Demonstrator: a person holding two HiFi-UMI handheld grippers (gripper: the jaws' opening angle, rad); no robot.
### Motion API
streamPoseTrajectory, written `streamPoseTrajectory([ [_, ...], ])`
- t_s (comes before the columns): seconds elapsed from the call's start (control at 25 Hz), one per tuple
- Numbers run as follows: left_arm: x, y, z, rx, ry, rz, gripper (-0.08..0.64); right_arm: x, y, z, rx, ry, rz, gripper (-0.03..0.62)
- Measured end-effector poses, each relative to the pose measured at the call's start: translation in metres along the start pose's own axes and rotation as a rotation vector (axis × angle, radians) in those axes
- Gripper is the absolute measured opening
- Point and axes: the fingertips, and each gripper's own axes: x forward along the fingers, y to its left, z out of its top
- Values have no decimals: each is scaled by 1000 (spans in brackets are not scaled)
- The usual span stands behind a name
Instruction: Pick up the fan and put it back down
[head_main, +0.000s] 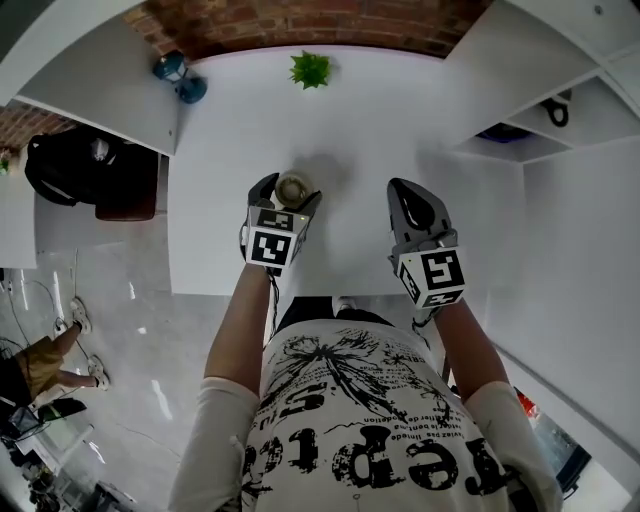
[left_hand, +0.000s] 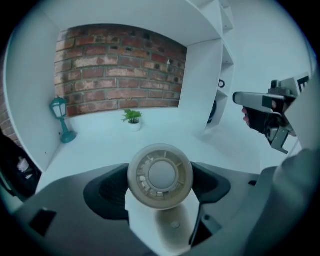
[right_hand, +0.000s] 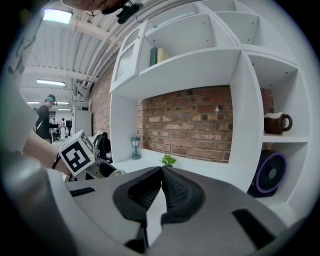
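Fan (left_hand: 160, 176): small, beige, its round head facing the left gripper's camera; at the front middle of the white table (head_main: 225, 150).
Left gripper (head_main: 289, 196): jaws closed on the fan's head, one pad against each side.
Right gripper (head_main: 405, 192): jaws together tip to tip, nothing between them; to the right of the fan, well apart.
Rear of table: green plant (head_main: 310, 69), teal lamp (head_main: 180, 78).

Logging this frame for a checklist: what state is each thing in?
Fan: upright, clamped.
Left gripper: shut on the fan.
Right gripper: shut, empty.
Plant: upright.
Lamp: upright.
Mug: upright.
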Motion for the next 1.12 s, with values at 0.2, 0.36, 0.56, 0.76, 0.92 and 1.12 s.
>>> streamPoseTrajectory([
  [0.2,-48,-20,44,52,-161,-12,383,-24,7,26,-9,-56,-7,15],
  [0.36,-90,-45,71,108,-271,-13,383,-50,14,44,-19,-100,-5,15],
  [0.56,-150,-75,105,164,-431,-8,383,-83,19,69,-41,-166,-12,14],
  [0.76,-217,-98,129,201,-601,11,383,-117,23,90,-68,-223,-17,15],
  [0.92,-260,-105,141,182,-719,37,383,-138,26,104,-81,-259,-14,15],
  [1.12,-289,-117,151,172,-838,36,383,-150,29,111,-94,-281,-10,15],
])
